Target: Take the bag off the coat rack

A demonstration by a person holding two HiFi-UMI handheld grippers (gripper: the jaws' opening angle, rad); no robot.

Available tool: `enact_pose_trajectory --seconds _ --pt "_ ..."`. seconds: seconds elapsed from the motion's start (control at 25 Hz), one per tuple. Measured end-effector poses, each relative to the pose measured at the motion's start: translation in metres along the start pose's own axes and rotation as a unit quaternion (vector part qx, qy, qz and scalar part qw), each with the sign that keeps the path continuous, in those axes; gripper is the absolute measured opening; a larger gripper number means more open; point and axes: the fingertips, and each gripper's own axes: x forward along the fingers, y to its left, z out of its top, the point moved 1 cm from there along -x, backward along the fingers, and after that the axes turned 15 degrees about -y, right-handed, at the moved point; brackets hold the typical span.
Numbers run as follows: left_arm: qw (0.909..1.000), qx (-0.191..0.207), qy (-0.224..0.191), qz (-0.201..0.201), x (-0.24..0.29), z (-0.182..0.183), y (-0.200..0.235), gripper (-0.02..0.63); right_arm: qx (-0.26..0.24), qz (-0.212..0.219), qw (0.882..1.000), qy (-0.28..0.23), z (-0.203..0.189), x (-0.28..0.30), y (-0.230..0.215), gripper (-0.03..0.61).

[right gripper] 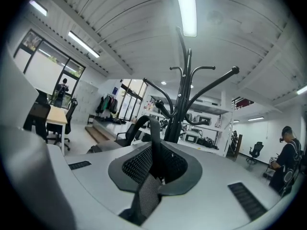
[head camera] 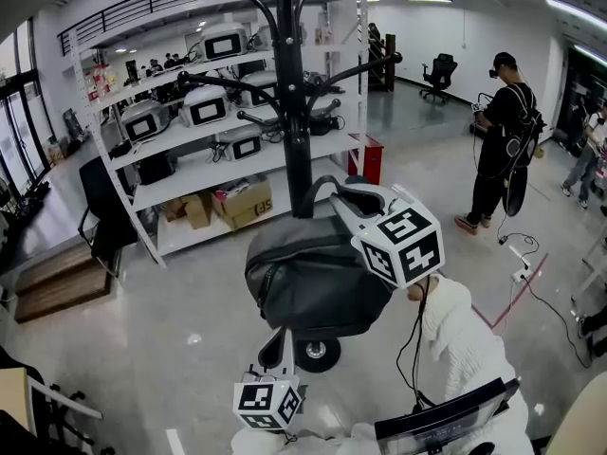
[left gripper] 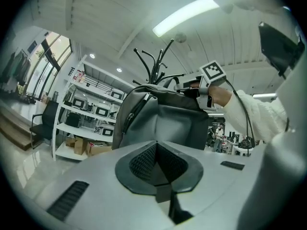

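Observation:
A dark grey bag (head camera: 308, 278) hangs in front of the black coat rack pole (head camera: 292, 93). My right gripper (head camera: 356, 197) is shut on the bag's black top strap (right gripper: 149, 128), which loops up out of the jaws. No rack hook (right gripper: 233, 71) passes through the strap in the right gripper view, and the rack stands just beyond it. My left gripper (head camera: 275, 344) points up under the bag's bottom edge. Its jaws are shut with nothing between them. In the left gripper view the bag (left gripper: 163, 119) fills the space just ahead of the left gripper (left gripper: 156, 164).
The rack's wheeled base (head camera: 315, 354) is under the bag. White shelves (head camera: 190, 150) with equipment and boxes stand behind, with a black chair (head camera: 104, 207) at left. A person (head camera: 498, 140) stands at right, near cables (head camera: 522, 254) on the floor.

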Motion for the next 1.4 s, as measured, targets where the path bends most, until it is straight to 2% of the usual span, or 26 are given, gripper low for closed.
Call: enact_pose_trajectory --seconds 0.28,0.76,0.96,1.16,1.4 --pt "0.9999 0.003 0.005 -0.012 -0.008 -0.002 -0.017 0.002 0.030 -0.010 0.999 0.012 -0.029 -0.030 0.009 0.048" --pt "0.9988 0.026 -0.016 -0.037 -0.022 0.006 -0.057 0.002 -0.027 -0.010 1.000 -0.001 -0.057 -0.088 0.062 0.048" --pt "0.9981 0.039 -0.033 -0.035 -0.028 0.017 -0.061 0.002 -0.003 -0.006 1.000 0.027 -0.097 -0.102 0.092 0.048" --pt "0.9986 0.038 -0.025 -0.025 -0.035 0.012 -0.059 0.002 0.025 -0.006 0.999 0.045 -0.129 -0.118 0.121 0.048" --pt "0.9989 0.040 -0.021 -0.010 -0.048 0.013 -0.058 0.002 0.075 0.003 0.995 0.063 -0.148 -0.136 0.148 0.048"
